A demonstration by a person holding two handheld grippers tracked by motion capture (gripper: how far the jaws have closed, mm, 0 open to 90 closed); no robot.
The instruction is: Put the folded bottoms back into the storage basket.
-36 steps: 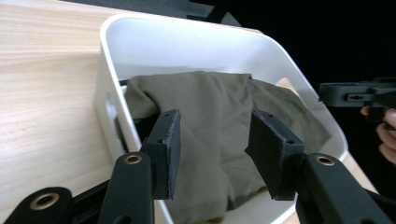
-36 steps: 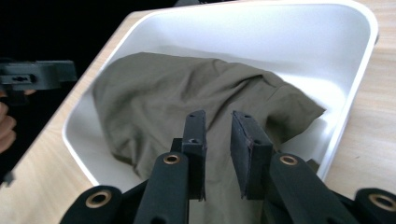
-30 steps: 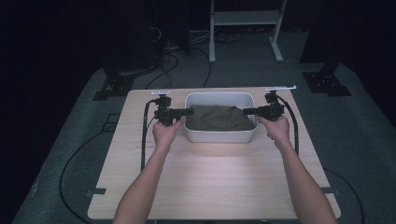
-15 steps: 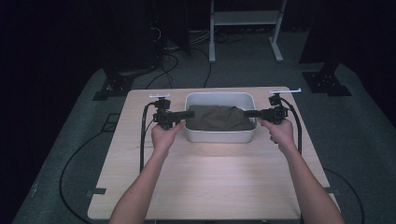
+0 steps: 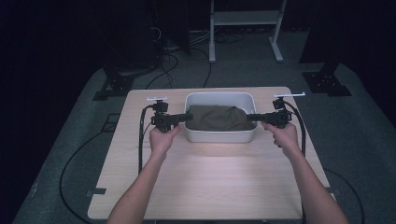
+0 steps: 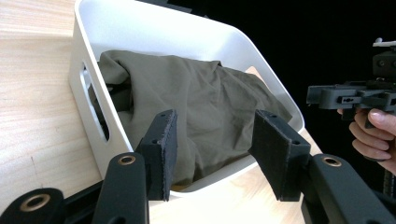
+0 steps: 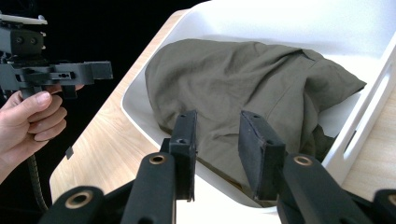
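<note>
The olive cloth lies bunched inside the white tub mid-table. The left gripper and right gripper flank it, jaws apart and empty, just opening. Each should probably reach well into a thick fold before clamping.

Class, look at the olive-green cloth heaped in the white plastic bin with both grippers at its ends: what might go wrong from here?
1. The olive-green cloth mounds above the white plastic bin rim, so it may spill out.
2. The left gripper and right gripper have just been opening, jaws empty; closing now might catch the rim, tipping the bin.
</note>
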